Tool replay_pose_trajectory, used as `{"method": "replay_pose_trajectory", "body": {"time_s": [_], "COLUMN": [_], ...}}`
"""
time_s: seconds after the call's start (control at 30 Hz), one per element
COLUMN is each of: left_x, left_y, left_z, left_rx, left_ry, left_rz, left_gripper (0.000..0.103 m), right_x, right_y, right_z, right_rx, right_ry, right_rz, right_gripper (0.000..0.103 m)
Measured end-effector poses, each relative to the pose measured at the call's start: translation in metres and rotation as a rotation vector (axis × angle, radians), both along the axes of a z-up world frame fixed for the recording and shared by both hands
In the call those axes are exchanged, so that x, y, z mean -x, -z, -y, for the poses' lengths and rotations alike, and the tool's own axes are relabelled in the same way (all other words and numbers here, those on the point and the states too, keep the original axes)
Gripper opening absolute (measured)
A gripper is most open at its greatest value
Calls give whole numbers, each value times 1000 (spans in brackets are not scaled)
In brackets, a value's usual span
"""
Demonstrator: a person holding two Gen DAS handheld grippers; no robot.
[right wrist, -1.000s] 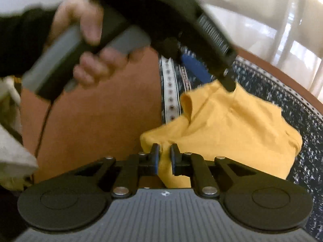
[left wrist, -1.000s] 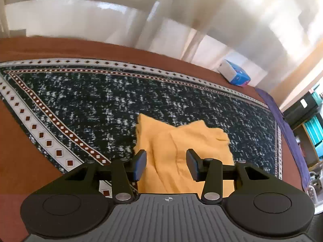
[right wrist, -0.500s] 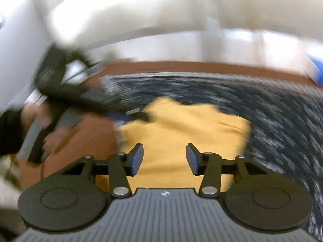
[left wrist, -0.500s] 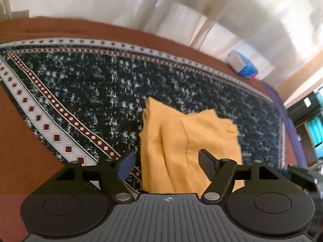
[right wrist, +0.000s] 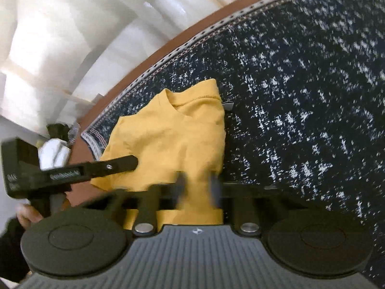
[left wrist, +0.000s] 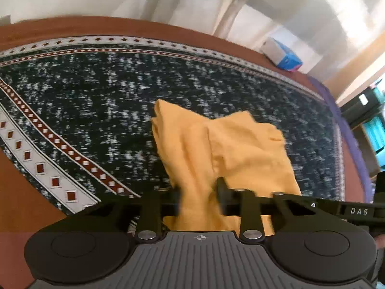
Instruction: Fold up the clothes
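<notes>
Centrally, a crumpled yellow shirt (left wrist: 231, 149) on a dark speckled rug (left wrist: 96, 101), left gripper (left wrist: 199, 196) jaws closing with the shirt's near edge bunched between them, right gripper (right wrist: 197, 190) jaws closing likewise on its near hem, blue box (left wrist: 284, 56) far right.

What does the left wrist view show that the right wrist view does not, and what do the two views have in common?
Only the left wrist view shows the blue and white box at the far edge, the wide border with red diamonds on the patterned cloth, and dark shelving at right.

Only the right wrist view shows the garment's neckline, a hand gripping the other tool's handle, and a white bundle beyond it.

Both show the yellow garment on the dark speckled cloth, the pale curtains, and each gripper, left gripper and right gripper, with jaws closing on yellow fabric.
</notes>
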State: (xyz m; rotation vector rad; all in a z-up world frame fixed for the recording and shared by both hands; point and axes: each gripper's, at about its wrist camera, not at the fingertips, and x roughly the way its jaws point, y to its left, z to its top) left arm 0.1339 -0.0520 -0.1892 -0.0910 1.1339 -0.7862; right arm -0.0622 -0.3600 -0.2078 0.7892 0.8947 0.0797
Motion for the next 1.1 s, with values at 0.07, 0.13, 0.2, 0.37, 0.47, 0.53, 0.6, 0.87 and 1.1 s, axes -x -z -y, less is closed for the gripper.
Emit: {"method": "replay_pose_trajectory", "body": {"time_s": [0.07,0.13,0.2,0.37,0.47,0.53,0.6,0.87,1.1], "left_x": [4,14,26,53,59,61,63,73,70], "left_y": [-5,-11,-12,7,5,4,6,10,18], "left_z": [3,13,26,64,56,48,42,43,54], "left_rx": [33,68,103,39,33,43,37,77,77], "left_ry": [11,42,71,136,91,71,63,62,38], "left_rz": [-23,-27,-37,-40,-32,-47,-59,-99,-136], "left_gripper": [15,14,14,41,63,63,64,67,70], "right_x": [7,17,26,51,62,70,76,67,52], "right_y": [-14,-22,-29,-26,-20,-24,-27,-18,-8], "right_z": [7,20,32,63,67,68,70,64,62], "right_rx": [-11,8,28,90,126,130,127,124,97], "right_ry": [-12,2,16,60,86,113,125,99,90], "right_rz": [18,13,9,-56,-73,-45,-28,-45,-60], "right_gripper": [14,14,14,17,32,40,42,43,45]}}
